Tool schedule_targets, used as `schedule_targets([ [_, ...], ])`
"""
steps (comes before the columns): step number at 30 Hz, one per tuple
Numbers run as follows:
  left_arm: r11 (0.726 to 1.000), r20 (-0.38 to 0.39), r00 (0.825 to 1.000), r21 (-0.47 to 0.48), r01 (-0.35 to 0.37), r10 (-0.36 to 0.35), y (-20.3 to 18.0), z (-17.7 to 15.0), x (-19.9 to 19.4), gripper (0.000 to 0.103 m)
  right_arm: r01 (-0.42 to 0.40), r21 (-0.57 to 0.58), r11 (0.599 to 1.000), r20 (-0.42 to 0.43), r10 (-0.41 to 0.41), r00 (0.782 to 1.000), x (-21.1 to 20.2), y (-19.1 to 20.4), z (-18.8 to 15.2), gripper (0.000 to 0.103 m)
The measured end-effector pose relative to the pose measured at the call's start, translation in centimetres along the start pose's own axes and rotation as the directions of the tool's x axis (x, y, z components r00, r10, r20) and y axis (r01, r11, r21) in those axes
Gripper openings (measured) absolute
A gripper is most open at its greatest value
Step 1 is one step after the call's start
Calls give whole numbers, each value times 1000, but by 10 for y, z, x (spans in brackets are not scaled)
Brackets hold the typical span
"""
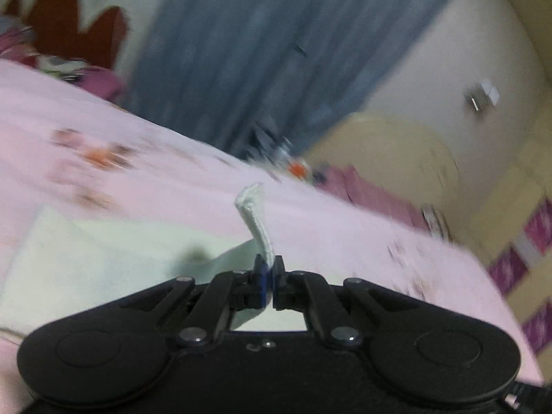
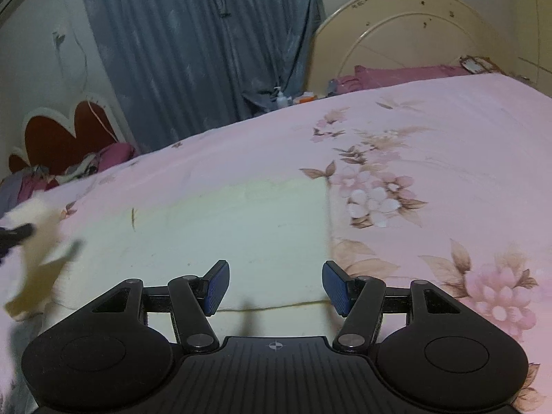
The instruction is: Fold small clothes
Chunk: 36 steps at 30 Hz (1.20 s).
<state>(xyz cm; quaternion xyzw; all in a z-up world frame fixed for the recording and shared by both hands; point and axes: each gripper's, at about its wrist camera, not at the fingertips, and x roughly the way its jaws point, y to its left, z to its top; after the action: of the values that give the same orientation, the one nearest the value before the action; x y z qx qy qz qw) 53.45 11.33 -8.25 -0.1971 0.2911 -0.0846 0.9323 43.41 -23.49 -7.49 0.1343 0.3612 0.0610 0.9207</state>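
A pale cream small garment (image 2: 241, 227) lies spread flat on the pink floral bedsheet (image 2: 431, 131). In the left wrist view my left gripper (image 1: 269, 269) is shut on a corner of the garment (image 1: 253, 214), which sticks up between the pads, with the rest of the cloth (image 1: 86, 262) trailing to the left. The view is blurred by motion. My right gripper (image 2: 276, 286) is open and empty, hovering just above the garment's near edge. The left gripper's tip (image 2: 17, 233) and the lifted cloth corner (image 2: 38, 262) show blurred at the far left of the right wrist view.
A cream headboard (image 2: 396, 27) and purple pillows (image 2: 396, 76) stand at the bed's far end. A blue curtain (image 2: 200, 41) hangs behind. A red heart-shaped headboard (image 2: 69, 134) with piled clothes (image 2: 69, 169) is at the left. Small bottles (image 2: 283, 98) sit beside the bed.
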Motion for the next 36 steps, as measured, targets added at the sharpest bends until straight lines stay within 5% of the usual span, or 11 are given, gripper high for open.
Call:
schedule_targets([
  [6, 988, -144, 990, 156, 18, 5, -64, -48, 39, 3, -12, 33, 999, 5, 12, 1000, -12, -24, 2, 60],
  [9, 983, -242, 970, 178, 42, 2, -75, -71, 62, 4, -24, 42, 999, -4, 24, 1000, -16, -33, 2, 60],
  [11, 979, -272, 962, 191, 65, -10, -75, -81, 76, 28, -42, 56, 998, -16, 42, 999, -17, -38, 3, 60],
  [15, 973, -215, 977, 227, 43, 7, -81, -78, 46, 47, -99, 75, 992, -28, 101, 994, -15, -34, 6, 61],
  [20, 976, -109, 985, 187, -113, 135, -26, -65, -23, 59, -208, 128, 970, -57, 217, 975, 7, -14, 14, 60],
  [25, 952, -130, 945, 91, -291, 301, 56, -59, -60, 48, -246, 131, 960, -127, 262, 957, 49, 17, 13, 60],
  [29, 966, -148, 956, -14, -257, 252, 86, -54, -48, 48, -230, 169, 958, -180, 259, 949, 84, 30, 10, 60],
  [33, 968, -146, 957, 9, -251, 249, 88, -50, -29, 48, -226, 125, 966, -188, 246, 951, 98, 48, 14, 60],
  [34, 966, -139, 956, 28, -258, 259, 87, -50, -27, 46, -226, 108, 968, -189, 244, 951, 99, 53, 15, 56],
  [36, 959, -124, 951, 58, -277, 282, 88, -53, -24, 43, -222, 65, 973, -216, 231, 949, 106, 65, 15, 10],
])
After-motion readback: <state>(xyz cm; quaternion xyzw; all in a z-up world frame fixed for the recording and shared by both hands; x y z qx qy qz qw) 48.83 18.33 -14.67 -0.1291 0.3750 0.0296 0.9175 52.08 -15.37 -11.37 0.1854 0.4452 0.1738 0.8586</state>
